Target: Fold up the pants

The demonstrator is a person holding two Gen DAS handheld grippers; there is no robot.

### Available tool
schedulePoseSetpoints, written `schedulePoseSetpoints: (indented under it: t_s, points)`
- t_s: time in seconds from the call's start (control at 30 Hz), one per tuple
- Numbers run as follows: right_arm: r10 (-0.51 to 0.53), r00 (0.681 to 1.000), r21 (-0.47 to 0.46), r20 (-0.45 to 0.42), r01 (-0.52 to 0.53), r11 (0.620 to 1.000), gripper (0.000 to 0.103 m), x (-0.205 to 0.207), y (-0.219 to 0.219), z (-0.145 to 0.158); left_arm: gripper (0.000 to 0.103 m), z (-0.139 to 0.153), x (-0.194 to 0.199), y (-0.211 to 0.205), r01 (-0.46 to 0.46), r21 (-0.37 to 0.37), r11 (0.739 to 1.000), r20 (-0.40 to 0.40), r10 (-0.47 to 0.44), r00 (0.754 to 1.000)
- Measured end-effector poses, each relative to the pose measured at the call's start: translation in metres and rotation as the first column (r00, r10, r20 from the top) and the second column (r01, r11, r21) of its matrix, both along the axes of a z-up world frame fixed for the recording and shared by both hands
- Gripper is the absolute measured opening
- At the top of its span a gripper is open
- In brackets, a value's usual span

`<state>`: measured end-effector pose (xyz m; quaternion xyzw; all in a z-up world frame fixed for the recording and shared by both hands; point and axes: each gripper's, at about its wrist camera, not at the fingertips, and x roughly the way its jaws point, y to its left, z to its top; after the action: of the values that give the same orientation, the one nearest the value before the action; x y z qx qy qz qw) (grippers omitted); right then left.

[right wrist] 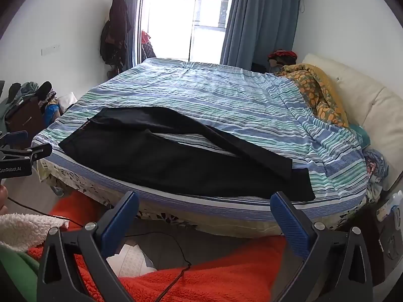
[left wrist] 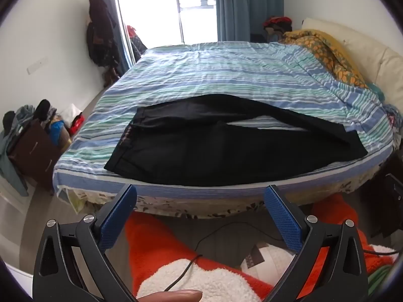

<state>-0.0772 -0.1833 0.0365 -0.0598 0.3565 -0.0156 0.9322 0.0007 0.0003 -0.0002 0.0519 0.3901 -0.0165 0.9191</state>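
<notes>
Black pants (left wrist: 201,148) lie spread flat near the front edge of the striped bed (left wrist: 226,75), waistband to the left and the two legs running to the right with a narrow gap between them. My left gripper (left wrist: 201,193) hovers before the bed's edge, short of the pants, open with nothing between its blue fingers. In the right wrist view the same pants (right wrist: 176,161) lie on the bed (right wrist: 214,95), and my right gripper (right wrist: 205,201) stands open and apart from them, below the leg ends. The left gripper (right wrist: 22,148) shows at the left edge there.
A yellow flowered quilt (left wrist: 325,50) and cream headboard (right wrist: 362,105) sit at the right. A cluttered dark cabinet (left wrist: 32,148) stands left of the bed. Coats (right wrist: 115,30) hang by the window. The person's orange fleece legs (right wrist: 214,276) and a black cable (left wrist: 191,264) are below.
</notes>
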Motion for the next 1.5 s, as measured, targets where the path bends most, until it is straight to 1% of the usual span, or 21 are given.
schedulePoseSetpoints:
  t_s: [0.17, 0.2, 0.23, 0.3, 0.37, 0.47, 0.5, 0.83, 1.03, 1.33, 1.5]
  points:
    - [-0.004, 1.0, 0.0, 0.006, 0.004, 1.0, 0.103, -0.001, 0.004, 0.002, 0.101, -0.001, 0.002, 0.001, -0.007, -0.004, 1.0, -0.009, 0.007, 1.0]
    - [-0.004, 1.0, 0.001, 0.007, 0.004, 1.0, 0.103, -0.002, 0.005, 0.002, 0.101, -0.003, 0.003, 0.007, -0.005, -0.005, 1.0, -0.009, 0.005, 1.0]
    - [-0.004, 1.0, 0.011, -0.004, 0.004, 1.0, 0.103, 0.001, -0.001, -0.002, 0.101, -0.003, 0.0, 0.009, 0.0, -0.004, 1.0, -0.004, 0.0, 1.0]
    - [-0.005, 1.0, 0.011, -0.004, 0.005, 1.0, 0.103, -0.001, 0.002, -0.004, 0.101, -0.003, 0.001, 0.011, 0.002, -0.001, 1.0, -0.004, -0.002, 1.0]
    - [-0.007, 1.0, 0.015, -0.005, 0.007, 1.0, 0.103, -0.002, 0.004, -0.005, 0.101, -0.003, -0.002, -0.001, 0.004, 0.013, 1.0, 0.002, -0.004, 1.0]
    - [-0.008, 1.0, 0.016, -0.003, 0.008, 1.0, 0.103, -0.006, 0.006, -0.006, 0.101, -0.004, -0.003, 0.0, 0.004, 0.011, 1.0, 0.004, -0.004, 1.0]
    - [-0.005, 1.0, 0.014, -0.008, 0.005, 1.0, 0.103, -0.004, 0.003, -0.002, 0.101, -0.004, -0.003, 0.0, 0.005, 0.01, 1.0, 0.004, -0.005, 1.0]
    - [-0.003, 1.0, 0.018, -0.024, 0.004, 1.0, 0.103, 0.003, -0.001, -0.007, 0.101, -0.006, -0.002, 0.001, 0.006, 0.012, 1.0, 0.004, -0.006, 1.0]
    - [-0.02, 0.999, 0.023, -0.032, 0.021, 1.0, 0.103, 0.004, -0.004, -0.007, 0.101, -0.007, -0.002, 0.001, 0.006, 0.018, 1.0, 0.003, -0.006, 1.0]
    - [-0.019, 1.0, 0.011, -0.022, 0.019, 1.0, 0.103, 0.003, -0.003, -0.006, 0.101, -0.008, -0.004, 0.001, 0.011, 0.027, 1.0, 0.0, -0.011, 1.0]
    - [-0.031, 0.999, 0.023, -0.022, 0.032, 0.999, 0.103, 0.003, -0.006, -0.005, 0.101, -0.008, -0.004, 0.0, 0.011, 0.029, 1.0, -0.001, -0.011, 1.0]
